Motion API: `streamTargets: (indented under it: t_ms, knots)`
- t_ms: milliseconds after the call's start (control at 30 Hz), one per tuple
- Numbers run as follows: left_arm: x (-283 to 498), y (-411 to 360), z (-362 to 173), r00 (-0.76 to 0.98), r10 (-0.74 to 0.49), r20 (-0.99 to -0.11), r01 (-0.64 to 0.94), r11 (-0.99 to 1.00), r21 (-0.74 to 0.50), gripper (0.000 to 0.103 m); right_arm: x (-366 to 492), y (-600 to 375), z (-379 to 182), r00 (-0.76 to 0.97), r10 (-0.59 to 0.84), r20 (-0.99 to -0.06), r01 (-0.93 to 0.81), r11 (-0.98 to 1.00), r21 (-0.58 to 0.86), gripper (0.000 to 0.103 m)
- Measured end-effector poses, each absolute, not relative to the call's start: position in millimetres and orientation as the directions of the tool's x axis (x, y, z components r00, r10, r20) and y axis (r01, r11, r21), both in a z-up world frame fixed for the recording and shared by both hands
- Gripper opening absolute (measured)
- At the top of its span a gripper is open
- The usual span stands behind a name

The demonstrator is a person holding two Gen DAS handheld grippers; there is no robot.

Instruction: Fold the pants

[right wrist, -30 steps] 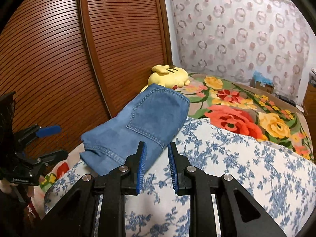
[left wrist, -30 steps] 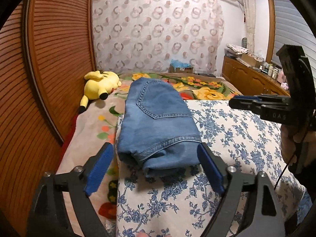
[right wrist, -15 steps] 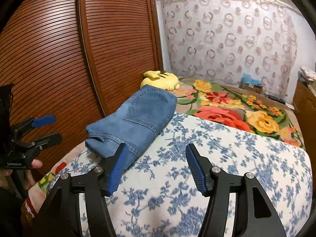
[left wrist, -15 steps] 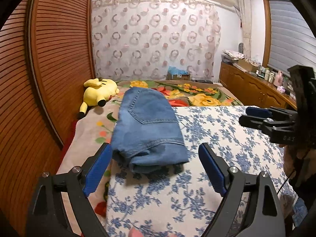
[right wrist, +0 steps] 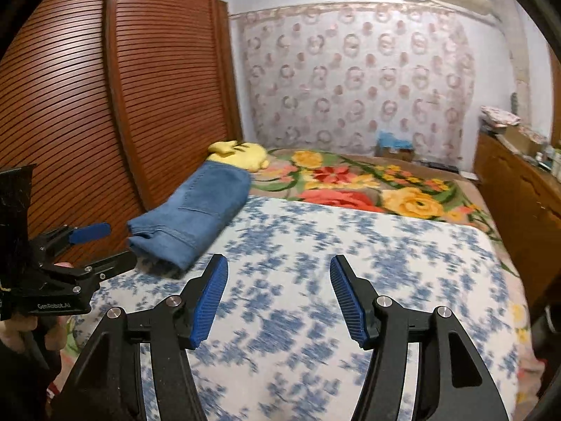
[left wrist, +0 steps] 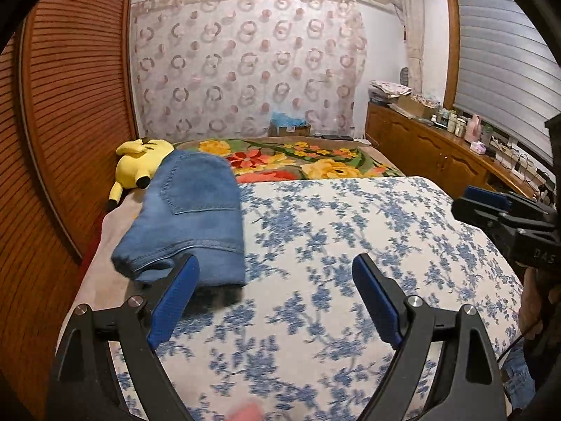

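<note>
The blue jeans [left wrist: 191, 215] lie folded into a compact rectangle on the left side of the bed, back pocket up; they also show in the right wrist view [right wrist: 194, 215]. My left gripper [left wrist: 277, 298] is open and empty, held above the blue-flowered sheet [left wrist: 350, 231] just right of the jeans' near end. My right gripper [right wrist: 278, 296] is open and empty over the sheet, well right of the jeans. Each gripper appears at the edge of the other's view.
A yellow plush toy [left wrist: 140, 161] lies behind the jeans by the wooden slatted wardrobe [left wrist: 63, 112]. A bright floral blanket [left wrist: 308, 163] covers the far half of the bed. A wooden sideboard [left wrist: 438, 154] with small items runs along the right wall.
The right gripper opened and let go of the jeans. Both grippers pulled back and up from the folded jeans and swung right, so the jeans now sit farther away and to the left.
</note>
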State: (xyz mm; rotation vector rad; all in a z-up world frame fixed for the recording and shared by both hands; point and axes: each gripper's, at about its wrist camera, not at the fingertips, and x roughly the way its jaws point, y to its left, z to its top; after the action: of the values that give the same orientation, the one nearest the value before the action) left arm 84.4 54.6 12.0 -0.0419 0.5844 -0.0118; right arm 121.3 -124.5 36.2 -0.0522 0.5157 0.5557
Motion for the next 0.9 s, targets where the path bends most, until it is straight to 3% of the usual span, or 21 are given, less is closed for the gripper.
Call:
streamTargets:
  t_ms: [333, 900]
  knots:
    - [73.8, 22.3, 44.8, 0.868, -0.047, -0.495, 0.028, 0.999, -0.046, 0.089, 68.3, -179.0, 69.7, 0.826, 0.389, -0.409, -0.38, 0.919, 0.106, 0.063]
    - [69.6, 15.7, 55.5, 0.882, -0.049, -0.468, 0.02, 0.998, -0.067, 0.089, 55.3, -181.9, 68.3, 0.851, 0.36, -0.382, -0.353, 0.931, 0.091, 0.063]
